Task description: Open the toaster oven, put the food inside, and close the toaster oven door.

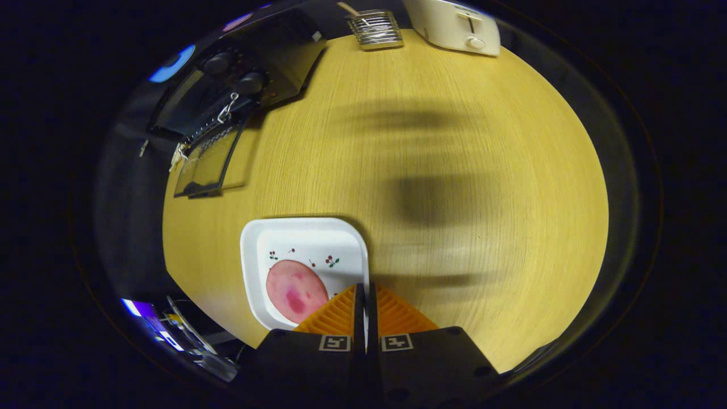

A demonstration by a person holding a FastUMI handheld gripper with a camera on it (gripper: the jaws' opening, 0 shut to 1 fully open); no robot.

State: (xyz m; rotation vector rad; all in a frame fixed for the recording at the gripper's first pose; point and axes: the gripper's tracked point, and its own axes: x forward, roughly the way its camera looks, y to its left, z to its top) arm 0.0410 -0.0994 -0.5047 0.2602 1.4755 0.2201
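A black toaster oven point(250, 74) stands at the far left of the wooden table, well beyond the fingers. Its glass door point(208, 161) is folded down and open in front of it. Close in front of me lies a white square plate point(301, 238) with small cherry prints, and a round pink slice of meat point(292, 289) rests on it. My gripper point(366, 291) is shut, its fingertips pressed together with nothing visible between them. They sit over the plate's right rim, just right of the pink slice. Whether they touch the plate is unclear.
A cream pop-up toaster point(457, 25) and a shiny metal rack point(375, 29) stand at the table's far edge. The light wooden tabletop point(454, 170) stretches between them and the plate. Cluttered items point(187, 341) lie past the table's near left edge.
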